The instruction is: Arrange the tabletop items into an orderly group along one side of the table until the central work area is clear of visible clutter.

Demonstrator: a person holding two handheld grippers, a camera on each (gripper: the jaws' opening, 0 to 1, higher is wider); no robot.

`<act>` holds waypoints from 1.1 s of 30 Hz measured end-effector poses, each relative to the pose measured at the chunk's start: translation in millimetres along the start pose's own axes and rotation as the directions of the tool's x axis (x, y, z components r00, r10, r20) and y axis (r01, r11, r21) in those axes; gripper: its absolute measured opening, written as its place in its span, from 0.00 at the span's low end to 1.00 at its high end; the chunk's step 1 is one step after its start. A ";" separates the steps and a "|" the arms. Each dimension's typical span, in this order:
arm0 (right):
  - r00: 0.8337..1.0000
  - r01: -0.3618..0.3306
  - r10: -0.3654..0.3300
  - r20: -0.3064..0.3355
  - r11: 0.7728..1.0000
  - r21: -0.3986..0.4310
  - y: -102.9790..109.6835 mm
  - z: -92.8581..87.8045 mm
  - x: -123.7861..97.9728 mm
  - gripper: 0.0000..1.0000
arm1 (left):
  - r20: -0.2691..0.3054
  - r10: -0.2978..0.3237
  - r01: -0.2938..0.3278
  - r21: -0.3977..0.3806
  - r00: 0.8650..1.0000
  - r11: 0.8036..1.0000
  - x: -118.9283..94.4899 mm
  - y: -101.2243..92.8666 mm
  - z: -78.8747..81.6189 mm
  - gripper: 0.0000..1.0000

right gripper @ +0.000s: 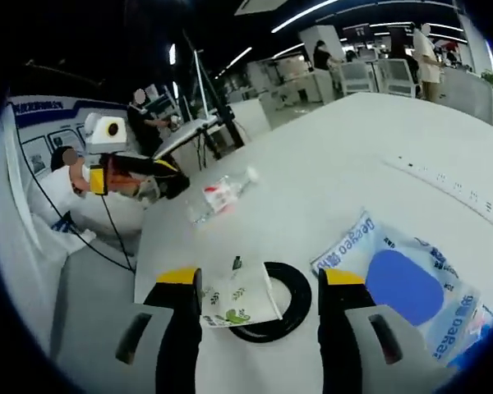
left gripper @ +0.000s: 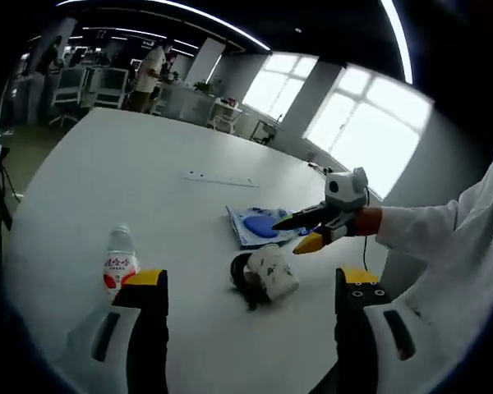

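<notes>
Where table (left gripper: 107, 189) lies bare, ample room.

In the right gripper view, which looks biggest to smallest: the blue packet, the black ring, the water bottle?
1. Blue packet.
2. Black ring.
3. Water bottle, though it lies farther from the camera, so its true rank is unsure.

One water bottle (left gripper: 120, 263), one blue packet (left gripper: 260, 226), one black ring (right gripper: 273, 301), one printed cup (left gripper: 271, 272).
</notes>
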State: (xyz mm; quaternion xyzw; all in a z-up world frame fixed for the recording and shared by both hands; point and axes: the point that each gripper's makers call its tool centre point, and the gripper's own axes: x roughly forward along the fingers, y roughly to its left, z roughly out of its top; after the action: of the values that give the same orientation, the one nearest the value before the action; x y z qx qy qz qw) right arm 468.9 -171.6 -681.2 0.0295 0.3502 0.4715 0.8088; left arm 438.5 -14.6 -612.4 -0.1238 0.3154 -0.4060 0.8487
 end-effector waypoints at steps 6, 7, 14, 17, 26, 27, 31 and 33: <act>0.997 -0.057 0.057 -0.053 0.998 0.000 -1.6 -7.5 10.5 0.51 | 0.015 0.014 -0.014 -0.012 1.000 1.000 -1.3 5.9 1.4 0.86; 0.995 -0.078 0.078 -0.061 0.997 0.005 -0.3 -8.2 11.7 0.49 | 0.016 0.016 -0.016 -0.013 1.000 1.000 -1.2 6.4 1.2 0.86; 0.984 -0.145 0.145 -0.102 0.989 0.012 1.9 -10.6 16.2 0.41 | 0.020 0.018 -0.018 -0.028 1.000 0.999 0.5 8.8 -2.4 0.86; 0.976 -0.186 0.187 -0.108 0.982 0.026 7.8 -9.7 15.8 0.35 | 0.016 0.020 -0.020 -0.027 1.000 0.999 1.3 9.0 -3.9 0.86; 0.959 -0.235 0.238 -0.156 0.971 0.038 15.9 -20.0 15.4 0.23 | 0.022 0.017 -0.016 -0.033 1.000 0.999 2.6 9.7 -4.1 0.86; 0.958 -0.239 0.242 -0.155 0.970 0.037 17.6 -19.9 15.3 0.21 | 0.022 0.017 -0.016 -0.033 1.000 0.999 2.8 9.5 -4.2 0.86; 0.955 -0.252 0.254 -0.155 0.967 0.030 22.2 -19.1 13.5 0.16 | 0.021 0.016 -0.015 -0.033 1.000 0.999 3.4 8.7 -4.7 0.85; 0.952 -0.263 0.265 -0.154 0.964 0.038 24.8 -18.7 12.6 0.13 | 0.021 0.013 -0.012 -0.034 1.000 0.999 3.4 8.2 -4.6 0.85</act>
State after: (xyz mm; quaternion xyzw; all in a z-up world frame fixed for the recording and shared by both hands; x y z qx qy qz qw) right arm 443.3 -153.3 -692.7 0.0456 0.4101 0.5731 0.7080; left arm 442.2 -11.8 -621.3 -0.1404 0.3138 -0.3941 0.8523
